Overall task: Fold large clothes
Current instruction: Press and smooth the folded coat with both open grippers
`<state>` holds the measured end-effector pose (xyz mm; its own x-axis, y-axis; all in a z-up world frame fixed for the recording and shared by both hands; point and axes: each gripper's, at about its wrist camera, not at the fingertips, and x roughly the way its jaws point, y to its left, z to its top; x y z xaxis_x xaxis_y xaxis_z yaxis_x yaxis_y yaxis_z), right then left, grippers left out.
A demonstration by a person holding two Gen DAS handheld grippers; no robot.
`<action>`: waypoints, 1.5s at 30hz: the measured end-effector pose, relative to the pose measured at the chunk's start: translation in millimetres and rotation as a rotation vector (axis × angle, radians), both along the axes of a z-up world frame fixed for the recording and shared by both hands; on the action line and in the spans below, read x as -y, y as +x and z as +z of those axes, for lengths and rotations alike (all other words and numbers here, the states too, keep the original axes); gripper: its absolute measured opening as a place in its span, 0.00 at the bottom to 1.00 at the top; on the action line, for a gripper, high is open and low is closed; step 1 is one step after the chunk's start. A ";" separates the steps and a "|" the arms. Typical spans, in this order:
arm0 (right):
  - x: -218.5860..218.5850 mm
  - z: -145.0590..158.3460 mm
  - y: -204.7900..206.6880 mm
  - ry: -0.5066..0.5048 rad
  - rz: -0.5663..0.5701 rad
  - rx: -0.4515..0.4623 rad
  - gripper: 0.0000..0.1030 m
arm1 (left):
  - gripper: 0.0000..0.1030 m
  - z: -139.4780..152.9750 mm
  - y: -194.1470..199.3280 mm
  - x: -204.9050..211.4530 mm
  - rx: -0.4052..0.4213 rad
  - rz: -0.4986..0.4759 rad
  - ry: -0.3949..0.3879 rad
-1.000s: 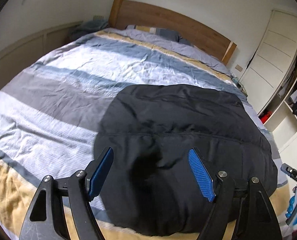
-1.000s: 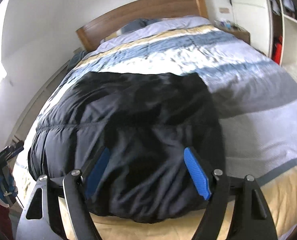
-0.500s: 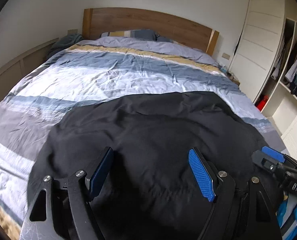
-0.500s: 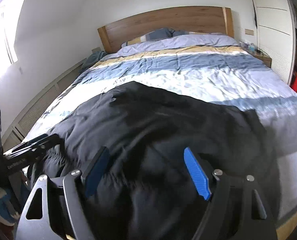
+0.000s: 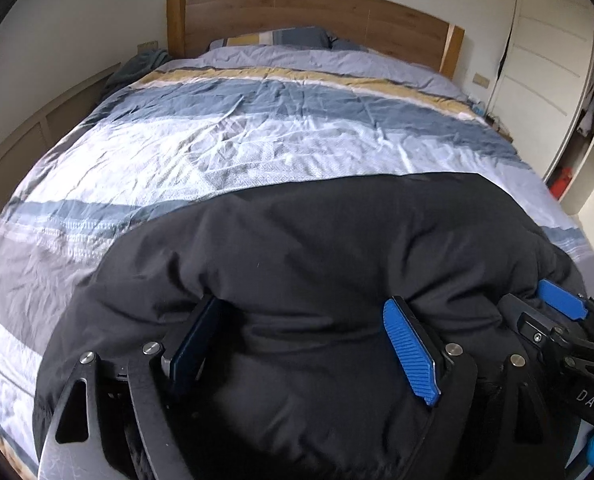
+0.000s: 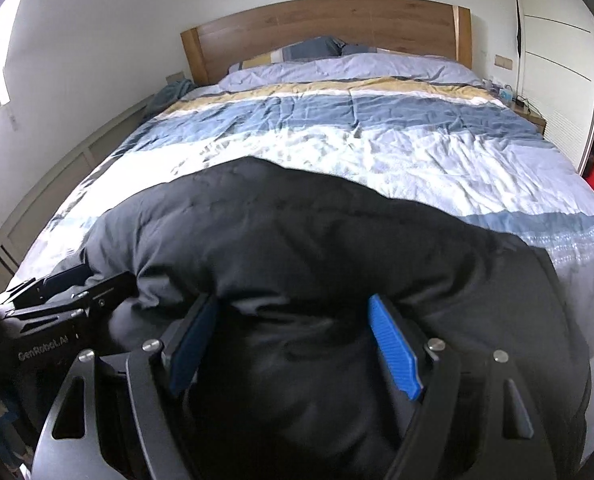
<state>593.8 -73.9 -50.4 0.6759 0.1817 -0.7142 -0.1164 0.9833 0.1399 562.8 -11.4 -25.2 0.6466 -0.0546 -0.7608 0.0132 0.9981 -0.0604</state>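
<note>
A large black padded jacket [image 5: 317, 248] lies on the near end of the bed; it also shows in the right wrist view [image 6: 317, 240]. My left gripper [image 5: 303, 344] is open, its blue-padded fingers pushed into the jacket's near edge, with puffy cloth bulging between them. My right gripper [image 6: 293, 340] is open the same way, with jacket cloth between its fingers. The right gripper also shows at the right edge of the left wrist view [image 5: 561, 320], and the left gripper at the left edge of the right wrist view [image 6: 69, 292]. They stand side by side.
The bed has a striped blue, white, grey and yellow duvet [image 5: 257, 132], pillows [image 5: 273, 38] and a wooden headboard [image 5: 313, 16]. A white wardrobe [image 5: 545, 52] and open shelves stand on the right. A low wall panel [image 5: 37, 132] runs along the left.
Both grippers have moved down and forward into the jacket's near edge. The jacket now fills the space between each pair of fingers. Both stay open.
</note>
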 end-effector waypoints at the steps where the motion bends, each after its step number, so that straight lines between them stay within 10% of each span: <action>1: -0.4 -1.1 7.3 -0.004 -0.005 -0.009 0.74 | 0.81 -0.4 6.5 1.9 -0.006 0.003 0.012; 8: 15.2 -14.3 40.8 0.039 -0.028 -0.071 0.74 | 0.84 -12.2 40.4 -9.4 -0.064 0.025 -0.012; 19: 121.3 -27.9 -21.9 0.072 -0.146 -0.080 0.74 | 0.90 -21.7 -11.5 -90.3 -0.088 0.143 -0.116; 25: 157.8 -23.6 -49.7 -0.051 -0.292 -0.122 0.74 | 0.90 -12.5 -41.7 -119.7 -0.104 0.257 -0.037; 34: 74.4 30.3 -115.4 0.024 -0.097 0.069 0.74 | 0.89 26.2 -134.8 -82.9 0.099 0.145 -0.083; 45: 10.4 1.1 -141.5 -0.001 0.006 0.068 0.74 | 0.89 -5.2 -168.2 -35.1 0.140 0.073 -0.052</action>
